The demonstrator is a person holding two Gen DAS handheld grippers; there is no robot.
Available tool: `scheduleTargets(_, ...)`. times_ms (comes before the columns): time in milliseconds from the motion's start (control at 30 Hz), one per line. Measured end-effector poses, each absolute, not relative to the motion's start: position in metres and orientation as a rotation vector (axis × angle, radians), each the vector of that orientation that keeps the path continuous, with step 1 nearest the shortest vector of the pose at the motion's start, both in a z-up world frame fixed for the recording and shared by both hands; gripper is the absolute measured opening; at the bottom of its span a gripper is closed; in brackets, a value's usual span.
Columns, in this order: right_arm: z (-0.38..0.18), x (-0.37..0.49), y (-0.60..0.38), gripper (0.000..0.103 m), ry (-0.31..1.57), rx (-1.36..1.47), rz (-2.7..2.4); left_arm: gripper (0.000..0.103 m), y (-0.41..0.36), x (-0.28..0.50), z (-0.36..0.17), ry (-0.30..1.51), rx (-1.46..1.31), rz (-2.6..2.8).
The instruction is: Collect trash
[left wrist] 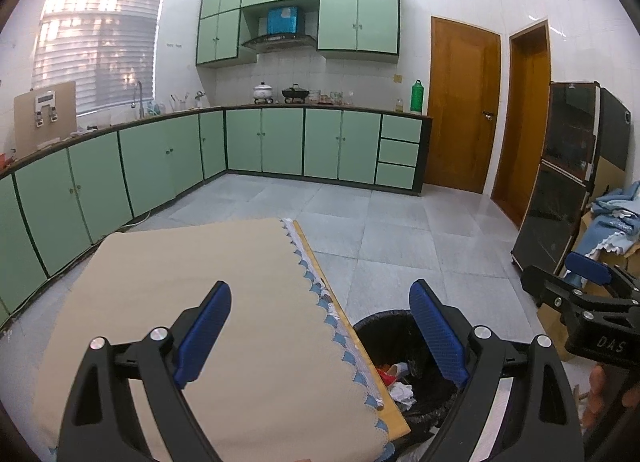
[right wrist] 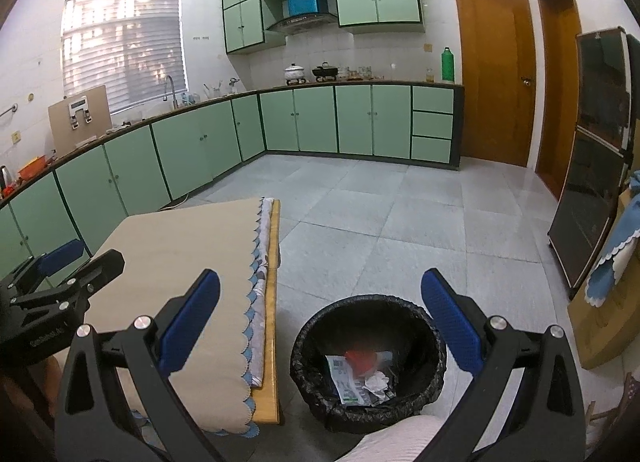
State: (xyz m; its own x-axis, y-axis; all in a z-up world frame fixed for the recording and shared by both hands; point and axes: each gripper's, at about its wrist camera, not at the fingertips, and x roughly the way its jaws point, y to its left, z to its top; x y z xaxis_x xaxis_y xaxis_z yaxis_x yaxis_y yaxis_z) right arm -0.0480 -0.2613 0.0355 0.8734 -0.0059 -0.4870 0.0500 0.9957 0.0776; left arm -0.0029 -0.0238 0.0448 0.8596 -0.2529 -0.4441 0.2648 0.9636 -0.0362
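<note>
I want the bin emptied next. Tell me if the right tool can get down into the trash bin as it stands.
Probably yes. The right tool is open and empty, with the trash bin open-topped below it. The table stands beside the bin, not over it.

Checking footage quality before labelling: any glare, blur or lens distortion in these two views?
Left wrist view: the window is blown out, the lower cabinets bow with fisheye curvature, and the corners go dark. Right wrist view: same curvature and bright window; the red scrap in the trash bin looks smeared, the paper beside it sharper.
</note>
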Motion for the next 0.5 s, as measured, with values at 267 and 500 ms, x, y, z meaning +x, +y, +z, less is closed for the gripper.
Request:
scheduleTargets(267,0.032,-0.044,-0.258,0.098,0.514,0.085,-0.013,0.089,-0.028,0.001,0.042,0.459,0.023,-0.259)
scheduleTargets(500,0.026,-0.038,-0.258,0.098,0.531,0.092,-0.007,0.089,-0.026,0.005,0.034,0.477,0.021,-0.254)
